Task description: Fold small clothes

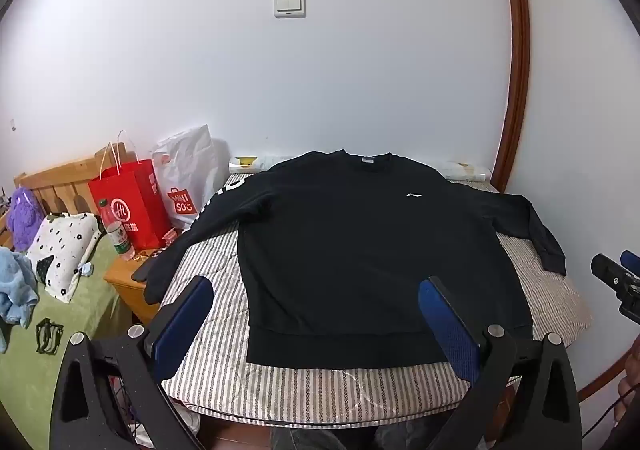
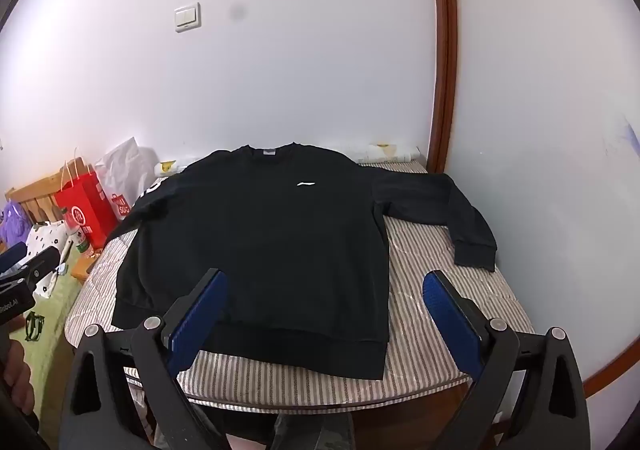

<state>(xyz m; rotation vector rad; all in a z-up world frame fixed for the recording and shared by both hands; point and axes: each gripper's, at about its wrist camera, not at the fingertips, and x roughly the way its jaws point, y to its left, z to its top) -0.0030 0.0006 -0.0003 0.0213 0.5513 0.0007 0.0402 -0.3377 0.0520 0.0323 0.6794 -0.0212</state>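
Observation:
A black sweatshirt (image 1: 352, 250) with a small white chest logo lies flat, front up, on a striped pad (image 1: 320, 386), sleeves spread to both sides; it also shows in the right wrist view (image 2: 260, 246). Its left sleeve hangs off the pad's left edge. My left gripper (image 1: 316, 290) is open and empty, held above the near hem. My right gripper (image 2: 324, 282) is open and empty, above the hem's right corner. The right gripper's tip shows at the right edge of the left wrist view (image 1: 616, 278).
A red paper bag (image 1: 128, 205), a white plastic bag (image 1: 188, 177) and a water bottle (image 1: 117, 230) stand on a wooden stand at left. A flowered pillow (image 1: 64, 250) lies on a green bed. The white wall and a brown door frame (image 1: 516, 89) are close behind the pad.

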